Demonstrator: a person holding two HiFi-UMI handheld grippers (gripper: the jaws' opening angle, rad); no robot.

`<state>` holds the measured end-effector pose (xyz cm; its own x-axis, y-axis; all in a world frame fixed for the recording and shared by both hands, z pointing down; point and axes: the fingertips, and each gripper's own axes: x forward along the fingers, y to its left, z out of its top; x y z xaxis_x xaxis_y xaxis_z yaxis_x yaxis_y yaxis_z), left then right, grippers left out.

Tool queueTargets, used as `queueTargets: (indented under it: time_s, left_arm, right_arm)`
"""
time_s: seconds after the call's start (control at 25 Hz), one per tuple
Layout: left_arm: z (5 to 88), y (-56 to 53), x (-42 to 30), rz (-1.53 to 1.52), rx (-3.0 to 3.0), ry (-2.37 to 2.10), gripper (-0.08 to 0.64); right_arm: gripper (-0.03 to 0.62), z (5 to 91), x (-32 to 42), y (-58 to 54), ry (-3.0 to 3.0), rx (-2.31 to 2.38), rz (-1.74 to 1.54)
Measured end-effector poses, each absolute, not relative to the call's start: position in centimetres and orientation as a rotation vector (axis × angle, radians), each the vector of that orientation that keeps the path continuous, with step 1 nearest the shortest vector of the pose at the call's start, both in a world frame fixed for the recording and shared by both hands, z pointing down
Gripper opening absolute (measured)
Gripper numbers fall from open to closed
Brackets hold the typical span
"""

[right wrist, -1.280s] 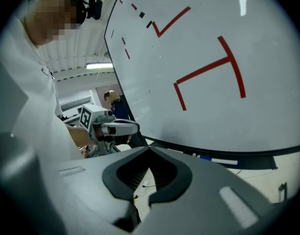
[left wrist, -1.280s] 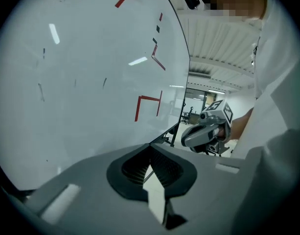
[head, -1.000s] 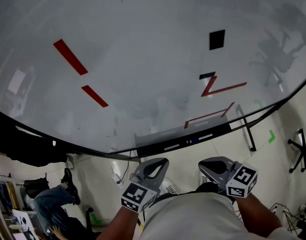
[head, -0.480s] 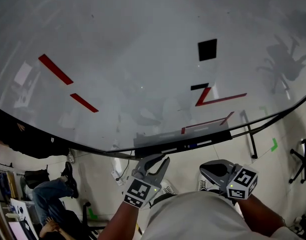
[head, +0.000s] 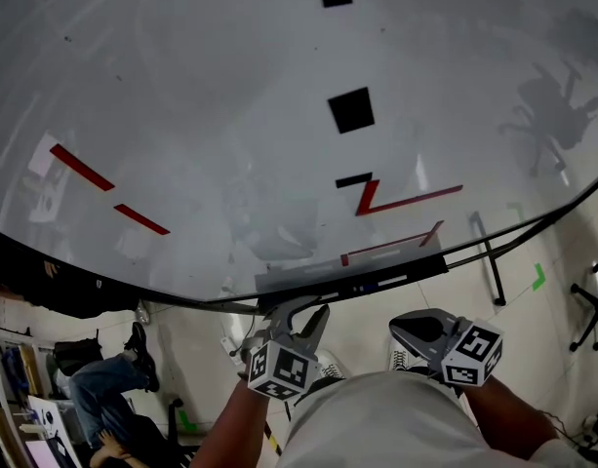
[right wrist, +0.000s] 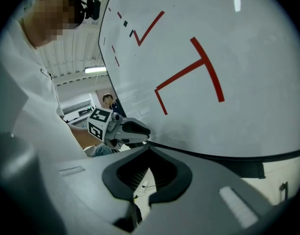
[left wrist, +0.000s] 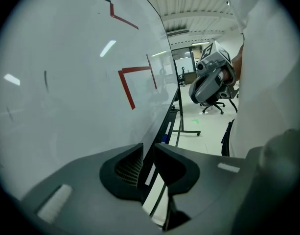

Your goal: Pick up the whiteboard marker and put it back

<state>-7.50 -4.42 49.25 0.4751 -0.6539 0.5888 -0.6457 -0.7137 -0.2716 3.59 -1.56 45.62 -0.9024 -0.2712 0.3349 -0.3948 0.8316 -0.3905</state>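
Marker (left wrist: 165,132) on tray (head: 299,279), ahead of L gripper (left wrist: 149,148) jaws.

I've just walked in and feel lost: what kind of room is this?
Probably an office or lab workspace: a large whiteboard marked in red, a marker tray along its lower edge, and a wheeled office chair on the pale floor.

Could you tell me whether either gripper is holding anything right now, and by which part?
Nothing is held. The left gripper is open and empty before the whiteboard tray; the right gripper is shut on nothing.
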Motion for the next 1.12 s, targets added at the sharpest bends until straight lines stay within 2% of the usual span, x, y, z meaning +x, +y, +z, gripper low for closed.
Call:
queueTargets:
  time_s: [1.12]
  left_arm:
    - [54.3,-5.7,-7.0,-1.505,-2.508,0.762,0.081]
  right_arm:
    - [0.002,46.4,5.3,-1.8,-2.717,0.581,0.692]
